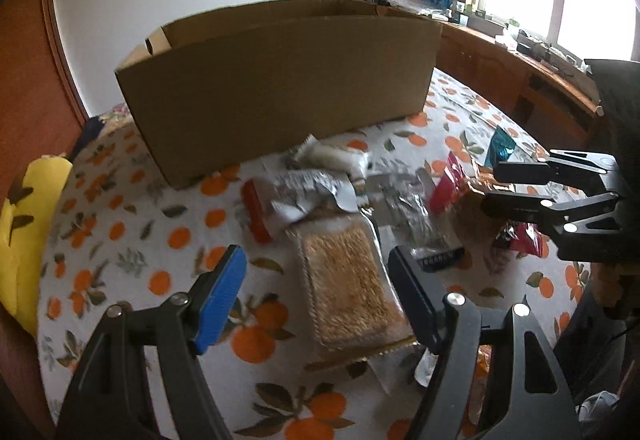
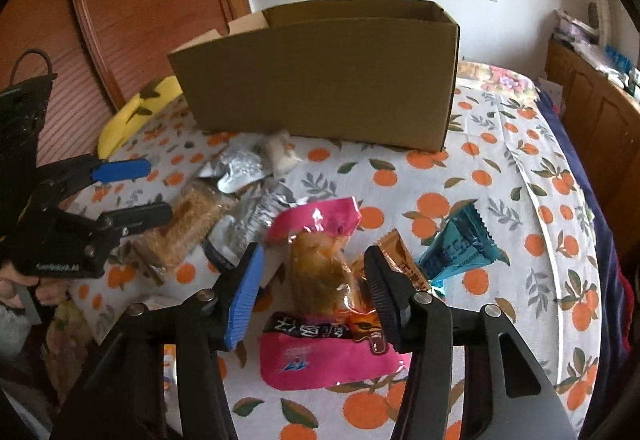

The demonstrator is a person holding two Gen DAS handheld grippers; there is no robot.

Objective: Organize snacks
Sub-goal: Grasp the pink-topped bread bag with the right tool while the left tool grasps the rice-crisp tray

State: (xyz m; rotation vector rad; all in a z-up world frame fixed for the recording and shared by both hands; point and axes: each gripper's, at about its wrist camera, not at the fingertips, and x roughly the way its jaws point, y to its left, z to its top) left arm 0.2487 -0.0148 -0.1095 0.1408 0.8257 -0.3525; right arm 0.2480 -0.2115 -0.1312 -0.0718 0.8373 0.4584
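Left gripper wide open, empty, over the clear-wrapped brown snack. Right gripper wide open, astride an orange packet (not gripped). Snack pile lies near side of the cardboard box, on the orange-print sheet.

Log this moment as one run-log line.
left hand-held gripper: open over cracker pack | right hand-held gripper: open over orange pack | box: behind snacks | nothing held

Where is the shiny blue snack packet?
In the right wrist view the blue snack packet lies on the orange-print bedsheet, right of the open right gripper, beside a small brown sachet.
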